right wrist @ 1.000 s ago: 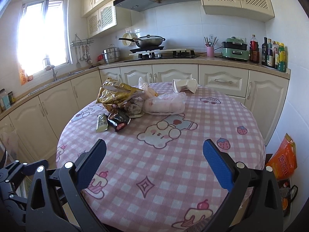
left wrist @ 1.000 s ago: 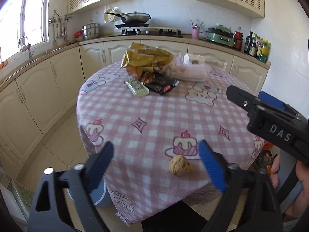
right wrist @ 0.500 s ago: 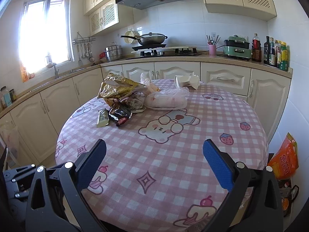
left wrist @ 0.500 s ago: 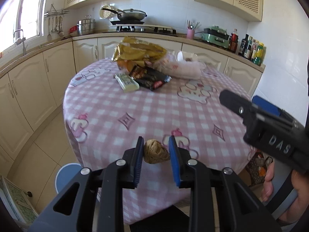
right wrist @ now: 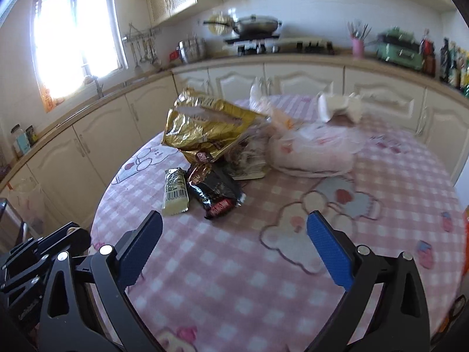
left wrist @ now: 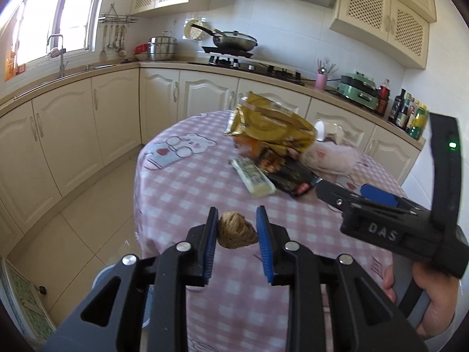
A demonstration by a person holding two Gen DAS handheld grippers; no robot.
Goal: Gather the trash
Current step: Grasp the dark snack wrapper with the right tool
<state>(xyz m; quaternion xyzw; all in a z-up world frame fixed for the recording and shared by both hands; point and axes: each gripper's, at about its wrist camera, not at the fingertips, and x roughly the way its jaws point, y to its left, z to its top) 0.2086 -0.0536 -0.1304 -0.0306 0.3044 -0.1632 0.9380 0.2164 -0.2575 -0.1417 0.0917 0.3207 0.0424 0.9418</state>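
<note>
The left gripper [left wrist: 236, 231] has just closed its blue pads narrowly on a crumpled brown ball of trash [left wrist: 236, 230], which sits pinched between them and lifted over the near edge of the round table [left wrist: 181, 199], at about 6 o'clock in the left wrist view. The table wears a pink checked cloth with cartoon bears and cakes.

At 1 o'clock from the ball lies the remaining litter: a pale green snack wrapper [left wrist: 252, 175], touching a black wrapper [left wrist: 288, 176] on its right, with a crumpled gold foil bag [left wrist: 271, 127] behind both and a soft pink plastic bag [left wrist: 331, 158] further to 2 o'clock.

The right gripper [right wrist: 234, 245] hovers with its fingers spread wide and nothing between them; the bare cloth shows in the gap. In its view the green wrapper [right wrist: 175, 192] and black wrapper [right wrist: 218, 192] lie at 11 o'clock, the gold bag [right wrist: 205, 126] beyond them, the pink bag [right wrist: 313, 152] at 1 o'clock, and a crushed white paper cup [right wrist: 340, 107] behind it.

A person's hand [left wrist: 433, 302] grips the right gripper's handle at 4 o'clock in the left view.
</note>
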